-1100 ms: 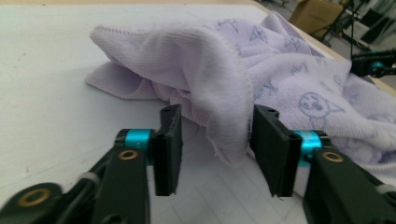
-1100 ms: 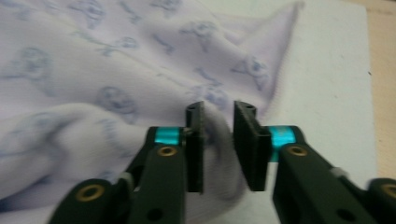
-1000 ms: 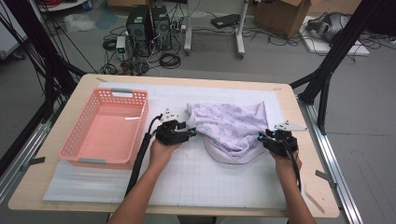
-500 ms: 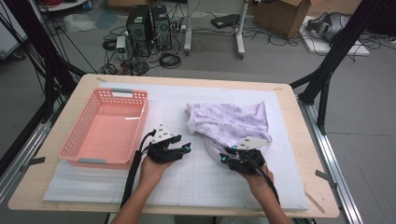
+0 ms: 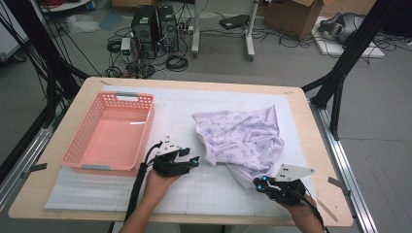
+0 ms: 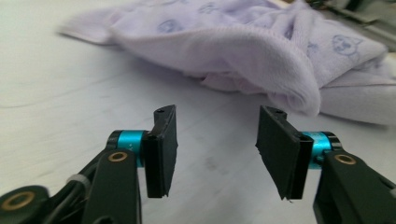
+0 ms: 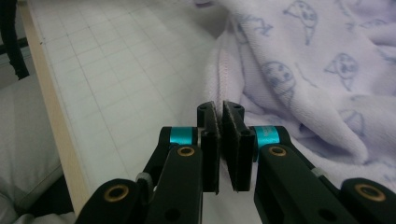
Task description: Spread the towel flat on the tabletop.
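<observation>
Pink plastic basket [image 5: 109,133] sits at the counter's [image 5: 58,194] left side. Just right of it the left tool [image 5: 193,160] lies low, hand palm-up beneath, jaws spread wide and empty, aimed at the lavender printed cloth [image 5: 240,141] crumpled right of centre. Soft, light and floppy by the look of it, it is best pinched at a hemmed edge. The right tool [image 7: 219,122], near the front edge, is nearly closed on the cloth's near hem.
</observation>
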The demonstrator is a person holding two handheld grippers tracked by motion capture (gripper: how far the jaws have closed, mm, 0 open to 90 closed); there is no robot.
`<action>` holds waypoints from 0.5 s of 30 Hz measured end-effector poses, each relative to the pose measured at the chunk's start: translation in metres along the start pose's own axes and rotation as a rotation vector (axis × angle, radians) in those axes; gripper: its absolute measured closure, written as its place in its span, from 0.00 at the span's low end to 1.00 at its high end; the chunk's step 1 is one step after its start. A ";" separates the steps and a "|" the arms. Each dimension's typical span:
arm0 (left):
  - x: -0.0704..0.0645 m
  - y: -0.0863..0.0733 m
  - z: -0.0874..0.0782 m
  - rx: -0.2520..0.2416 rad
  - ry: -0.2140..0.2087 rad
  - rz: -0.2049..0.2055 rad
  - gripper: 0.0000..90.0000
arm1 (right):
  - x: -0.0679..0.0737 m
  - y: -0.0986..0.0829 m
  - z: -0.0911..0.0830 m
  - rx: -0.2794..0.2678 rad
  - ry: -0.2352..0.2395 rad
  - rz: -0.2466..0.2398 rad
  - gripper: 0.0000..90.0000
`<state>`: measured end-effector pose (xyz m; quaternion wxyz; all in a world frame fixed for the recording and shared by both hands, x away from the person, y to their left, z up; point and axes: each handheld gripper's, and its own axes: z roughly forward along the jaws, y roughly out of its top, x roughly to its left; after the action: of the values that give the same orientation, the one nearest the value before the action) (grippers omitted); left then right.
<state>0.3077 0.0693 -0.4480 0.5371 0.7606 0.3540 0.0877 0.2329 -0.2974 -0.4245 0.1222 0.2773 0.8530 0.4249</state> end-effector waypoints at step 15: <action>-0.022 0.037 0.063 0.090 0.004 0.046 0.85 | 0.009 0.039 0.034 -0.021 -0.017 -0.035 0.77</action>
<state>0.3402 0.0014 -0.4359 0.4995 0.7917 0.3411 0.0856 0.2550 -0.2509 -0.4143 0.1395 0.2647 0.8522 0.4293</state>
